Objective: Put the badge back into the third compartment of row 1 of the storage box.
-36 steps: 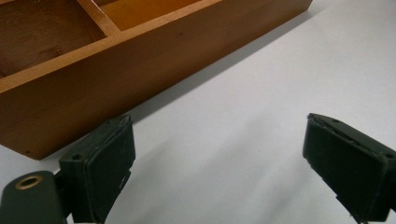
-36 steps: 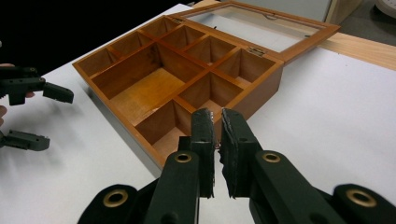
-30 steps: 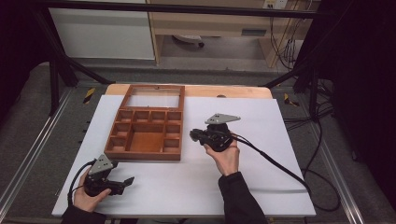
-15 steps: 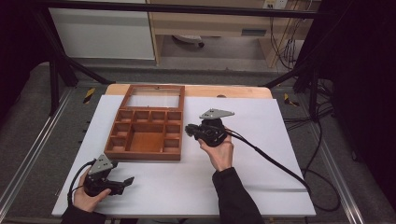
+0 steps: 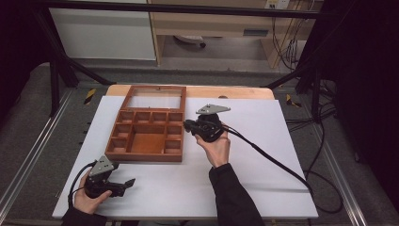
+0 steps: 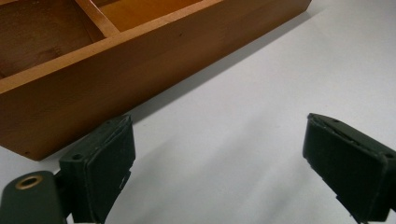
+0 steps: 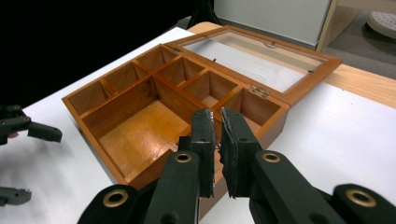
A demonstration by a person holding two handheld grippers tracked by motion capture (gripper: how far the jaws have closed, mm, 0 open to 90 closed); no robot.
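Wooden box [image 5: 147, 136], long axis front-to-back (lid open)

Light fell from overhead onto the white table sheet [image 5: 263, 179], which read bright and even, while the room's side edges sank into near black. The open wooden compartment box [image 5: 146, 136] cast a soft shadow along its near wall in the left gripper view. There the black jaw pads [image 6: 107, 172] were close and slightly soft. The box's glass lid [image 7: 254, 58] gave pale glare in the right gripper view, whose upper left corner was dark.
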